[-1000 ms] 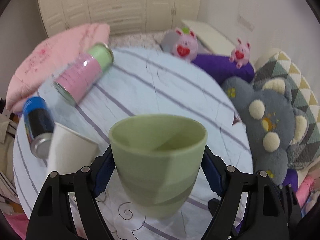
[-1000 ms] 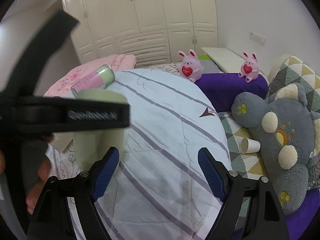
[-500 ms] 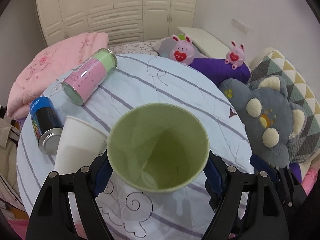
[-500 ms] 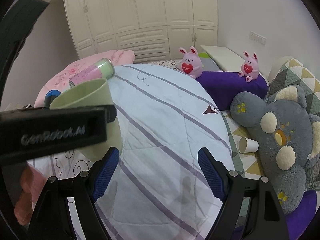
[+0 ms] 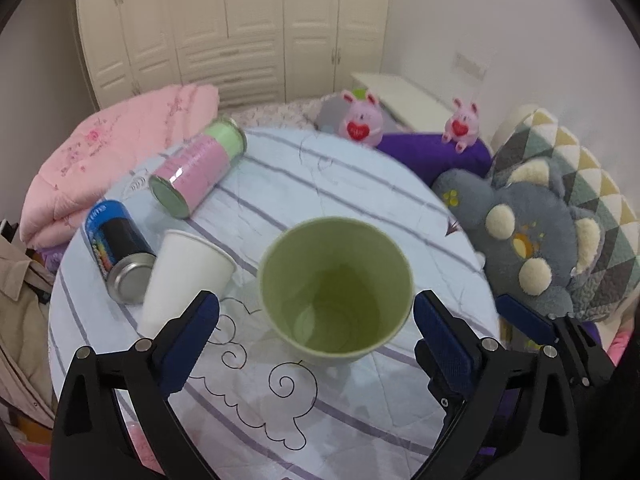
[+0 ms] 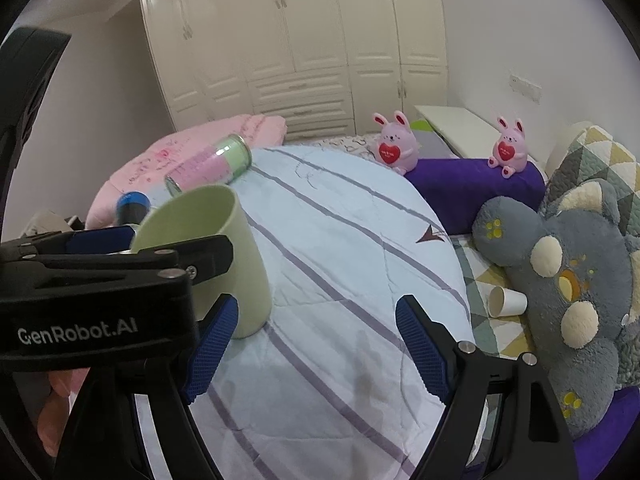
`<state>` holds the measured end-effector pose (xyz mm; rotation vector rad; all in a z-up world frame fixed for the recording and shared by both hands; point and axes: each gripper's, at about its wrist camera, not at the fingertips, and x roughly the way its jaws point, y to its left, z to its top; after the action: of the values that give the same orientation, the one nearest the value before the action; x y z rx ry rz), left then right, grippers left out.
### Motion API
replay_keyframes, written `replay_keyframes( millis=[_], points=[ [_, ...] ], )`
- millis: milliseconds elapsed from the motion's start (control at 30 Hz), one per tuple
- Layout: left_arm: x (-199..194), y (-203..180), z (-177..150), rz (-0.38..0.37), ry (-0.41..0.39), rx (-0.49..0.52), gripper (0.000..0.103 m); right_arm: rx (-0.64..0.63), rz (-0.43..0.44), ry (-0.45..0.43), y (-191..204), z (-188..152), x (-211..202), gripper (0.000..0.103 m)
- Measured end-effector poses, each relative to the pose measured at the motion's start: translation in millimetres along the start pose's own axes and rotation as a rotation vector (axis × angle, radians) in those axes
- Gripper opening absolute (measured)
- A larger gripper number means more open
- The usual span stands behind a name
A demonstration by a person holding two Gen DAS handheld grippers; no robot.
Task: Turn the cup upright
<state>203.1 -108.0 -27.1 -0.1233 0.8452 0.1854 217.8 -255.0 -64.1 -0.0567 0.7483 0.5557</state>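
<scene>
Green cup (image 5: 335, 288) standing mouth-up on the round table's striped cloth (image 5: 360, 200), base down on the fabric, nothing inside as far as can be seen. Flip itself judged done: rim on top, walls close to vertical in the right wrist view (image 6: 208, 256). Left gripper (image 5: 316, 320) straddling the cup, jaws spread wide, a clear gap between each blue pad and the cup wall, so no grip on it. Left to do, by judgement: only backing the left gripper off without nudging the cup on the soft cloth. Right gripper (image 6: 316, 344) to the right of the cup, jaws likewise spread and holding nothing, only bare cloth between the pads. Just left of the cup, a white paper cup (image 5: 184, 276) lying on its side, and touching or nearly touching that, a blue can (image 5: 118, 252) also on its side. Farther behind and left of the cup, a pink-and-green canister (image 5: 198, 172) lying down near the table's far edge. Paper cup judged the nearest obstacle to the left jaw during withdrawal. Right of the cup, beyond the table edge, a grey plush toy (image 5: 532, 240); behind the cup, two pink plush bunnies (image 5: 360, 120) by a purple cushion (image 5: 432, 156); a second paper cup (image 6: 506, 302) lying beside the plush toy, off the table.
</scene>
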Motion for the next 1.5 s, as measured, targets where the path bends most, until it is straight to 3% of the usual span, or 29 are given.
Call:
replay_keyframes(
  millis=[300, 500, 833, 1233, 1500],
  points=[
    [-51.3, 12.6, -15.2, 0.032, -0.187, 0.026, 0.099, -0.035, 0.042, -0.059, 10.8, -2.7, -17.8, 0.082],
    [-73.8, 24.0, -31.0, 0.051, -0.23, 0.056, 0.102, -0.111, 0.074, -0.121, 27.3, -9.7, -36.9, 0.082],
    [-91.2, 46.0, -60.9, 0.039, -0.292, 0.002, 0.102, -0.133, 0.073, -0.203, 35.1, -21.3, -57.2, 0.082],
    [-111.6, 59.4, -86.6, -0.001, -0.405, -0.013, 0.103, -0.147, 0.016, -0.341, 53.6, -33.1, -82.5, 0.082],
    [-120.8, 71.7, -88.1, 0.026, -0.4, -0.039, 0.103, -0.15, -0.032, -0.451, 67.2, -40.2, -96.5, 0.082]
  ],
)
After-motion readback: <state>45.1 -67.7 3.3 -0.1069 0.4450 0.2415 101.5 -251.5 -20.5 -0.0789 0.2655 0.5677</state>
